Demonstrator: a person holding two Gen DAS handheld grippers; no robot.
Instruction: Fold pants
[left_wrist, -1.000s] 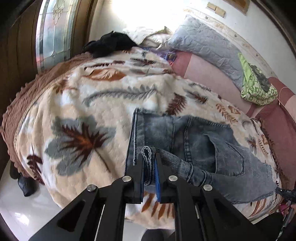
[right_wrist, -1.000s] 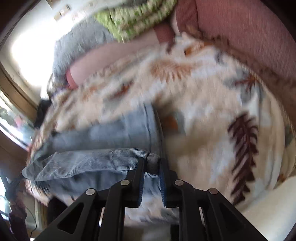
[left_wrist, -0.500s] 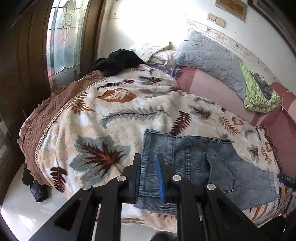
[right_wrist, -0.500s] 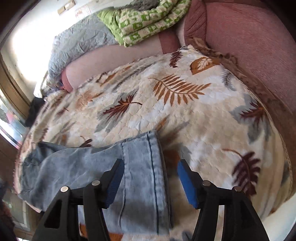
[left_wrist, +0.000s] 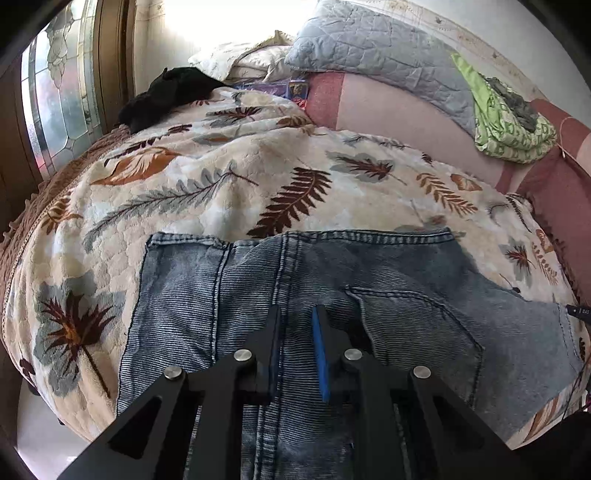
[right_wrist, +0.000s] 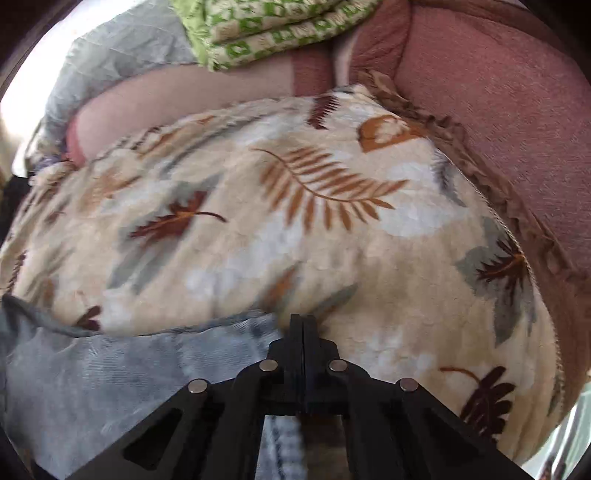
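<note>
The pants (left_wrist: 332, 295) lie on the blanket (left_wrist: 258, 177), pillows (left_wrist: 376, 48) behind them.

My faded blue denim pants (left_wrist: 332, 295) lay folded flat on the bedspread, back pocket up, seams running lengthwise.

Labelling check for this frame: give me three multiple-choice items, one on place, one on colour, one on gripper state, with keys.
1. Where do the jeans lie?
A. on the leaf-print blanket
B. on the floor
C. on the grey pillow

2. What colour is the folded cloth at the headboard?
A. red
B. green
C. black

3. How is the right gripper?
A. wide open
B. out of view
C. shut

Key: 1 A, blanket shows all round the denim; 2 B, green-and-white print; 3 C, its fingers meet with no gap, while the left gripper stands open.
</note>
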